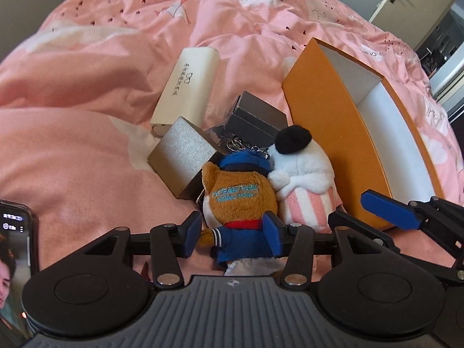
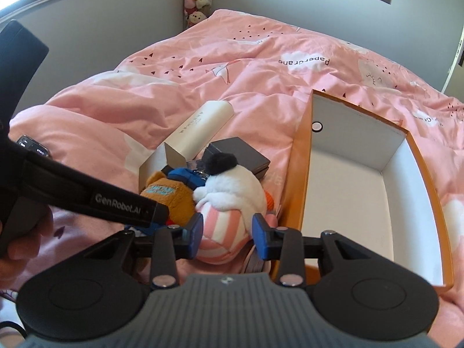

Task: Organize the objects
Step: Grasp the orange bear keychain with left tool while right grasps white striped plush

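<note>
So, starting at the left hand-held gripper [image 1: 233, 229]: its blue pads sit on either side of the brown plush [image 1: 236, 203] in the blue sailor outfit, right at the body, and a grip looks to be had, though how firmly the pads press can't be told. The right hand-held gripper [image 2: 227, 232] is placed around the white plush [image 2: 232, 200] with the pink striped bottom; a gap is seen on the right pad's side, so that one is read as apart, not yet clamped.

For this step to go well, the squeeze is best taken on the stuffed middle of each toy rather than a loose limb or the keyring [image 1: 235, 145], since soft bodies get squashed and slip. The two toys lie touching, so a straight lift is advised to keep one from being dragged by the other.

Next to them on the bed [image 1: 87, 87], the orange box [image 2: 298, 174] stands open, and its white inside is seen to hold nothing. Behind the toys are a silver box [image 1: 182, 156] with nothing visible inside, a dark grey box [image 1: 255, 116] that's shut, and a cream case [image 1: 188, 84], also closed.
</note>
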{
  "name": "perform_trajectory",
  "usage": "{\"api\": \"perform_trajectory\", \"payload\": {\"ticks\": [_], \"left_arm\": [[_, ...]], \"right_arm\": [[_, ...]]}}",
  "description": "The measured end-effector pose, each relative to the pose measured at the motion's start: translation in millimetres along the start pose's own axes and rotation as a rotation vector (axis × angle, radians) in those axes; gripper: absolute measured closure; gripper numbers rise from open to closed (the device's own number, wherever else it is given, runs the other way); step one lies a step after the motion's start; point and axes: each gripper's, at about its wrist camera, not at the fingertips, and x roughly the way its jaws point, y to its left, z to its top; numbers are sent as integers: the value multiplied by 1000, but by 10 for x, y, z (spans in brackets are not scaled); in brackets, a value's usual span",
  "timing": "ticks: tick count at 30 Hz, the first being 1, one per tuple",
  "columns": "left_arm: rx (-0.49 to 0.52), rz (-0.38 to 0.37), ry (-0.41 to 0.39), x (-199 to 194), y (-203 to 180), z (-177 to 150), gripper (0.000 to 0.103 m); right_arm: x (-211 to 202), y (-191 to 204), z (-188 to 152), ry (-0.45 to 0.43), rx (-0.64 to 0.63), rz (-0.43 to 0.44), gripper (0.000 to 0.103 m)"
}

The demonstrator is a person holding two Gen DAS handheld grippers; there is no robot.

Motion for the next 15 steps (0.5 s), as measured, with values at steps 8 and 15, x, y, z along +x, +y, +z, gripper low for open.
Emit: {"api": "perform_trajectory", "payload": {"ticks": [8,15], "left_arm": [[-161,-145,98,219,286,112,41],[-185,-182,124,369,318,129,41]], "right_arm": [[206,84,143,37,-73,12,64],[366,115,197,95,-128,23,49]]}}
